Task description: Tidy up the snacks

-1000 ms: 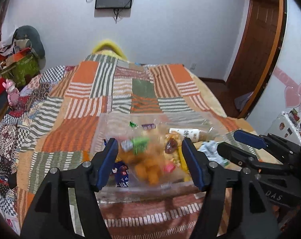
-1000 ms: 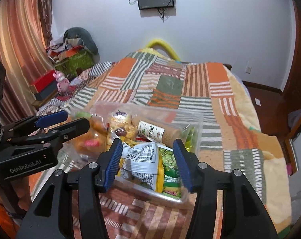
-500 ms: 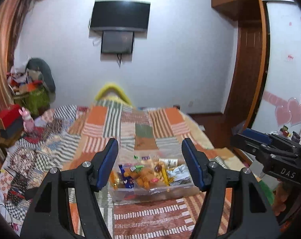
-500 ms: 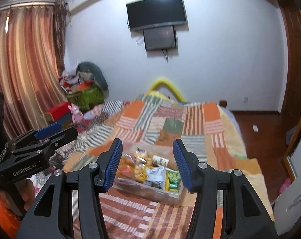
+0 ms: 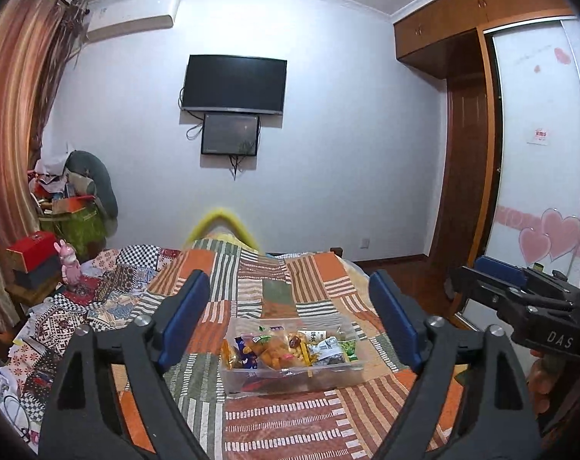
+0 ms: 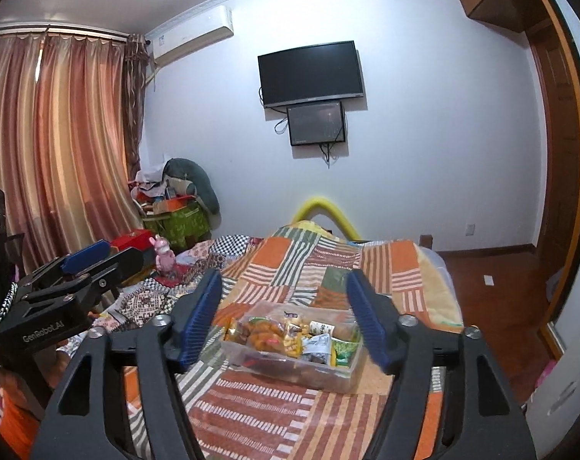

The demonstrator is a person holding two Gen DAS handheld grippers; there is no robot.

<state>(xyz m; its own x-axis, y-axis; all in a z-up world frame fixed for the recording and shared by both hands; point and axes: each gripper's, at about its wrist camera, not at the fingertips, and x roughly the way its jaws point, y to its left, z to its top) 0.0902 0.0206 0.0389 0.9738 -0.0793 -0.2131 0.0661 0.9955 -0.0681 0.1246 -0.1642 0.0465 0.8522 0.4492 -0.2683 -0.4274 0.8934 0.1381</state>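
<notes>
A clear plastic box (image 5: 290, 377) full of packaged snacks (image 5: 286, 349) sits on the patchwork bedspread; it also shows in the right wrist view (image 6: 309, 373). My left gripper (image 5: 290, 320) is open and empty, held well back from and above the box. My right gripper (image 6: 288, 316) is open and empty too, equally far back. The right gripper appears at the right edge of the left wrist view (image 5: 520, 291), and the left gripper at the left edge of the right wrist view (image 6: 82, 268).
The striped patchwork bed (image 5: 274, 291) fills the middle. A cluttered side area with a red box (image 5: 31, 255), pink toy (image 5: 71, 268) and green bag (image 5: 79, 226) lies left. A wardrobe (image 5: 539, 191) stands right, a TV (image 5: 234, 84) on the far wall.
Both grippers have pulled back and risen away from the snack box, which now looks much smaller. Both stayed open and empty.
</notes>
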